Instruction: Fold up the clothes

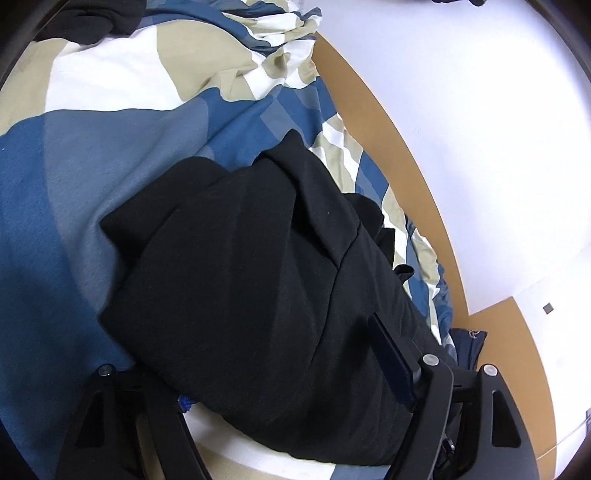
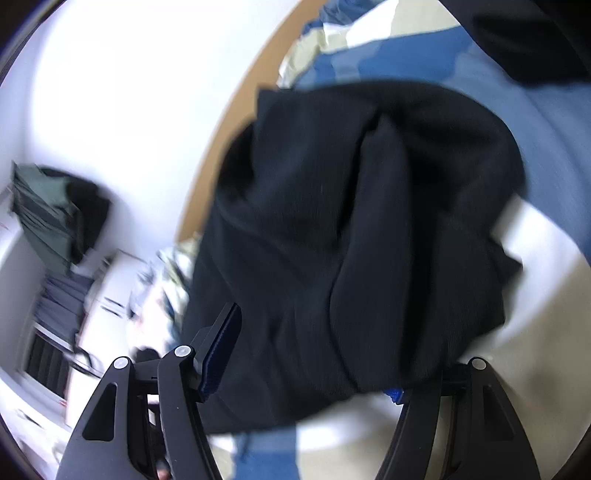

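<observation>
Between the spread fingers of the left gripper (image 1: pixel 295 373) lies a black garment (image 1: pixel 258 295), bunched and partly folded; 1 blue-padded finger (image 1: pixel 393 360) rests along its right edge, while the other finger is buried under the cloth, only a scrap of blue pad showing at the lower left. The jaws stand wide apart, with fabric filling the gap. The garment sits on a bed cover (image 1: pixel 110 166) patterned in blue, beige and white, close to the bed's brown wooden edge (image 1: pixel 388 147), with a white wall (image 1: pixel 480 110) beyond. More dark cloth (image 1: pixel 85 18) lies at the far end of the bed.

The right wrist view is blurred. The right gripper (image 2: pixel 310 363) is likewise spread wide, the same black garment (image 2: pixel 351 221) heaped between its fingers and covering most of the right one. Left of it, a dark green cloth (image 2: pixel 44 206) hangs near white furniture.
</observation>
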`<control>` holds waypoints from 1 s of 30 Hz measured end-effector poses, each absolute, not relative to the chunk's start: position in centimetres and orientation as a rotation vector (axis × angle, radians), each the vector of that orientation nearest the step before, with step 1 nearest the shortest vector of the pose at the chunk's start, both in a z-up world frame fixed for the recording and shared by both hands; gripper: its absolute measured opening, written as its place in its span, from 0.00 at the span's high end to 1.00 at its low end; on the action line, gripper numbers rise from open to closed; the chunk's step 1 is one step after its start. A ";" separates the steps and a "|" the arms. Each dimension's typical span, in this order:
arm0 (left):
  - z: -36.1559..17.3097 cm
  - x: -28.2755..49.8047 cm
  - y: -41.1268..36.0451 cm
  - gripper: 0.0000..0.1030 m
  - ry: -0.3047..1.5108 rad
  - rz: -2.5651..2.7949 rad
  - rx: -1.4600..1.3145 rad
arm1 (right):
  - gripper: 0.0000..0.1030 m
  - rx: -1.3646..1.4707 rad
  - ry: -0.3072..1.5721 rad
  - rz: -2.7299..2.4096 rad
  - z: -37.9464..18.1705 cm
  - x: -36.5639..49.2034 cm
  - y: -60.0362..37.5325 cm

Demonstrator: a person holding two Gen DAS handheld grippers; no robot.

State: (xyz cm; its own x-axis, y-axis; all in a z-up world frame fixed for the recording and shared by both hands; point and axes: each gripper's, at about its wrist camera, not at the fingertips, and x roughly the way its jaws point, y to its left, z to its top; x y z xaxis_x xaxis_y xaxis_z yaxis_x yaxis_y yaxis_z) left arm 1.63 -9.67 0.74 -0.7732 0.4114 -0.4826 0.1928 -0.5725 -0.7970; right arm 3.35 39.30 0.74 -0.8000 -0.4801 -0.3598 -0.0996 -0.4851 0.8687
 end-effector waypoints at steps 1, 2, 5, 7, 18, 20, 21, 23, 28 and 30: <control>0.8 1.6 -9.9 0.28 -1.404 2.464 -0.976 | 0.34 0.827 -1.474 -2.349 0.7 3.3 39.6; 0.7 1.7 -10.1 0.29 -1.437 2.439 -0.937 | 0.34 0.810 -1.504 -2.322 0.5 3.3 39.9; 0.5 1.9 -10.4 0.29 -1.458 2.392 -0.875 | 0.36 0.910 -1.465 -2.316 0.2 3.0 39.1; 0.0 1.3 -10.2 0.29 -1.422 2.396 -0.913 | 0.39 1.013 -1.384 -2.346 0.3 2.7 38.1; -0.6 0.0 -10.5 0.59 -1.397 2.410 -0.928 | 0.71 0.901 -1.382 -2.402 -0.5 1.1 38.3; -0.9 0.5 -11.2 0.64 -1.418 2.390 -0.914 | 0.79 0.880 -1.390 -2.389 -0.5 1.3 38.3; -0.9 0.7 -11.4 0.68 -1.423 2.382 -0.903 | 0.80 0.871 -1.383 -2.391 -0.4 1.4 38.2; -0.8 1.3 -11.6 0.73 -1.435 2.363 -0.879 | 0.81 0.855 -1.372 -2.394 -0.2 1.7 38.0; -1.1 1.5 -11.7 0.75 -1.447 2.333 -0.867 | 0.81 0.889 -1.416 -2.360 -1.0 1.4 38.0; -1.3 0.9 -11.6 0.71 -1.445 2.338 -0.890 | 0.81 0.899 -1.416 -2.356 -1.2 0.9 38.0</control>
